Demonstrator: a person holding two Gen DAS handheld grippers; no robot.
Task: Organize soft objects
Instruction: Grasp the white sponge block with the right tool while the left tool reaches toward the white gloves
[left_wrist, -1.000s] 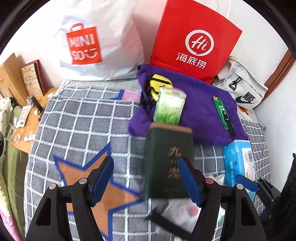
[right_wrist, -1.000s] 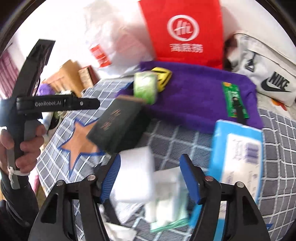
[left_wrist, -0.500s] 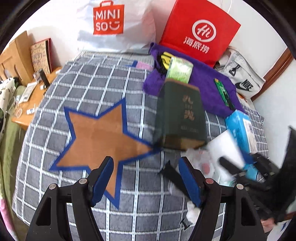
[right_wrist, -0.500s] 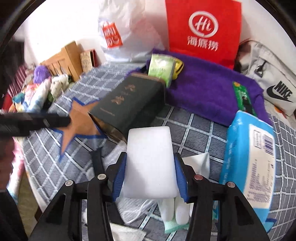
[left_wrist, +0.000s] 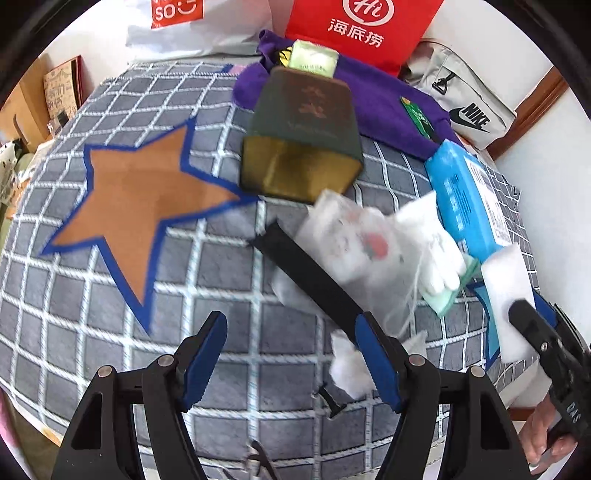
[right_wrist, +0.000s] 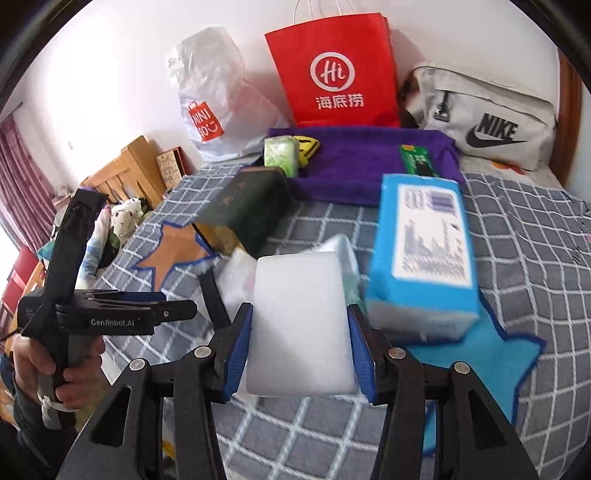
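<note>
The right gripper (right_wrist: 300, 332) pinches a white sponge block (right_wrist: 300, 325) between its blue pads, the block standing up out of the jaws above the grey checked bedspread (right_wrist: 517, 236). The jaws closed on it within the last second. The left gripper (left_wrist: 291, 354) hangs spread over the bedspread, nothing between its fingers; a clear drawstring pouch (left_wrist: 354, 243) of white items lies just beyond its right finger, near a blue wipes pack (left_wrist: 469, 199). A dark green box (left_wrist: 306, 122) with gold characters lies on its side, open end toward the left gripper. Behind, a red paper bag (right_wrist: 332, 70) reads "Hi" over Chinese characters, a white plastic bag (right_wrist: 207, 122) reads "MINISO", a grey bag (right_wrist: 491, 122) reads "NIKE". The left gripper's body is marked "GenRobot.AI".
</note>
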